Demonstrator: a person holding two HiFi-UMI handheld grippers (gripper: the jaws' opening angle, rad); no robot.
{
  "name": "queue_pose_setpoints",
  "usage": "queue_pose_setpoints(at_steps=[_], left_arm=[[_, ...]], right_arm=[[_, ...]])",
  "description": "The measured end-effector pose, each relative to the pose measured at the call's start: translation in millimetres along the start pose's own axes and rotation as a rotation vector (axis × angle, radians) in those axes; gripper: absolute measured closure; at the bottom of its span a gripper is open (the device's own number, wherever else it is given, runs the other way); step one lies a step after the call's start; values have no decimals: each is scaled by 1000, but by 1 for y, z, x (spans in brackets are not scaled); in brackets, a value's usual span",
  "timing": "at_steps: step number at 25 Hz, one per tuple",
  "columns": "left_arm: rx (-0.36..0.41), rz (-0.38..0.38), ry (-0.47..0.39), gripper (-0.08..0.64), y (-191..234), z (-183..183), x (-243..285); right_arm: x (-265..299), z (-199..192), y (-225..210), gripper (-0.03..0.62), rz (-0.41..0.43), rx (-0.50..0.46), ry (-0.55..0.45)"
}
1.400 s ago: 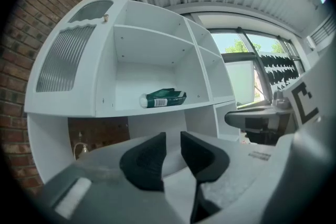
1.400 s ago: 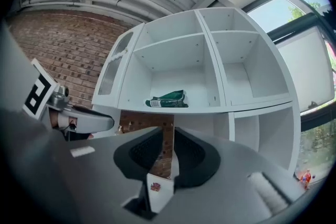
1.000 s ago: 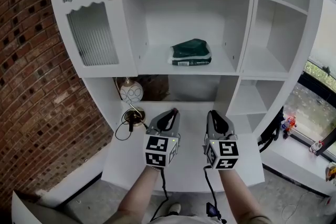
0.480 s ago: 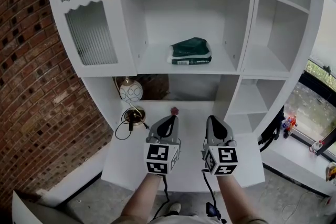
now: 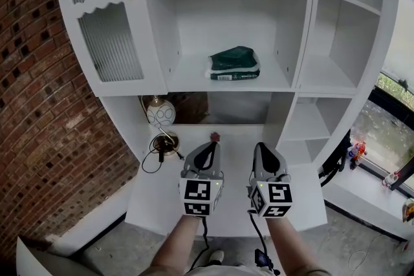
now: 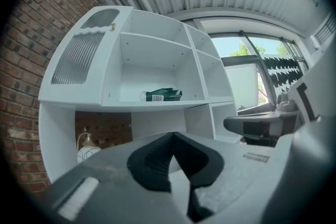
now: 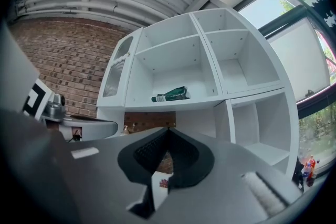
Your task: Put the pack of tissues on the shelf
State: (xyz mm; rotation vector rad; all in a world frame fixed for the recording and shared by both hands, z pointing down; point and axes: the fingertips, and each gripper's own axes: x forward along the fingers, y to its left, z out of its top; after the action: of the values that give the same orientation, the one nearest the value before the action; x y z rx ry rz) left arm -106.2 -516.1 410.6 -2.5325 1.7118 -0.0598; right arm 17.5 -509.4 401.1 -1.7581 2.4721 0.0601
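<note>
Readable text: none in any view
Dark green soft pack of tissues (image 5: 234, 63), on the middle shelf of the white cabinet (image 5: 223, 82): a white strip along its near edge carries dark print, too small to read
Grey left gripper (image 5: 208, 147), near left: its cube bears black-and-white square markers, patterns only, no letters or digits
Grey right gripper (image 5: 264, 148), near right: its cube bears the same kind of markers, no letters
Round white vase (image 5: 162, 113), far left under the shelf: thin dark curved lines, a drawing, no words
</note>
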Motion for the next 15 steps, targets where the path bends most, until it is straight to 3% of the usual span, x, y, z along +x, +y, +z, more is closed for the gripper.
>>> queue_pose_setpoints(at_steps=[15], left_arm=[[-23,4,-4,552,-1,-2,2]], right_arm=[[-6,2,7,591,14,-8,-22]])
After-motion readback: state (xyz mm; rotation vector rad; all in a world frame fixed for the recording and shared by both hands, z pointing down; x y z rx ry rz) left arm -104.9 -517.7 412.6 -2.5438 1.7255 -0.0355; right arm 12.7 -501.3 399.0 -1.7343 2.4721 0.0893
